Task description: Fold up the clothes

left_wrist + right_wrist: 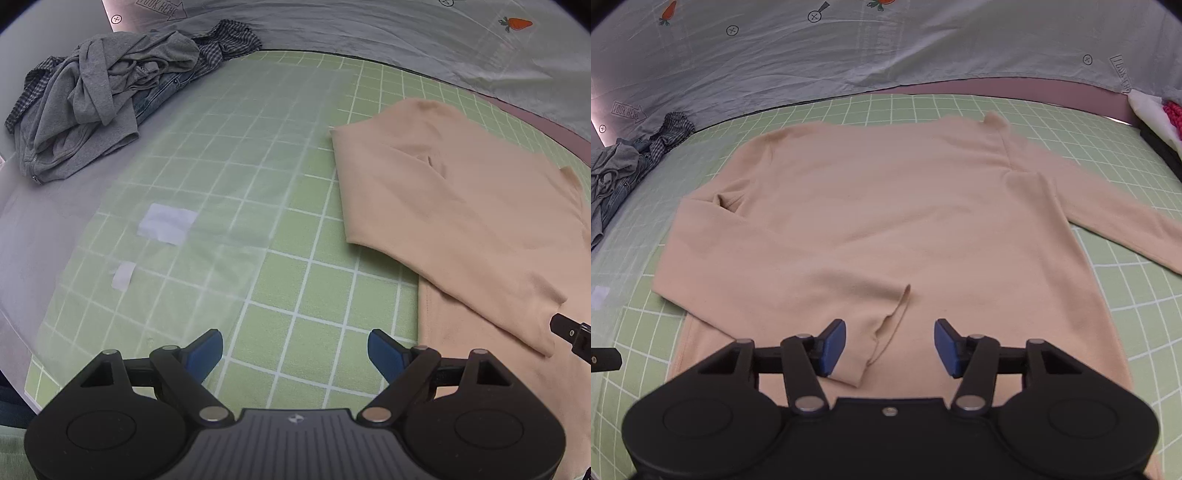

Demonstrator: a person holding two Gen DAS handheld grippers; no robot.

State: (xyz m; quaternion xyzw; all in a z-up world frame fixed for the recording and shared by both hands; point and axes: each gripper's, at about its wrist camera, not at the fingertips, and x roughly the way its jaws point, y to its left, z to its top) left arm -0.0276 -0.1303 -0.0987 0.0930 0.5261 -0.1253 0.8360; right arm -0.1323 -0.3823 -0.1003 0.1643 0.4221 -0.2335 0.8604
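Observation:
A beige long-sleeved top [886,206] lies flat on the green grid mat [1126,302]. Its left sleeve is folded across the body, with the cuff [882,332] ending just ahead of my right gripper [890,345]. That gripper is open and holds nothing, hovering over the hem. The right sleeve [1115,218] still stretches out to the right. In the left wrist view the top [461,206] fills the right side. My left gripper [295,349] is open over bare mat [295,295], left of the top's hem.
A heap of grey and checked clothes [96,96] lies at the mat's far left corner. A thin translucent white cloth [207,184] covers the mat's left part. A patterned grey sheet [886,48] hangs behind. More items [1163,122] sit at the far right.

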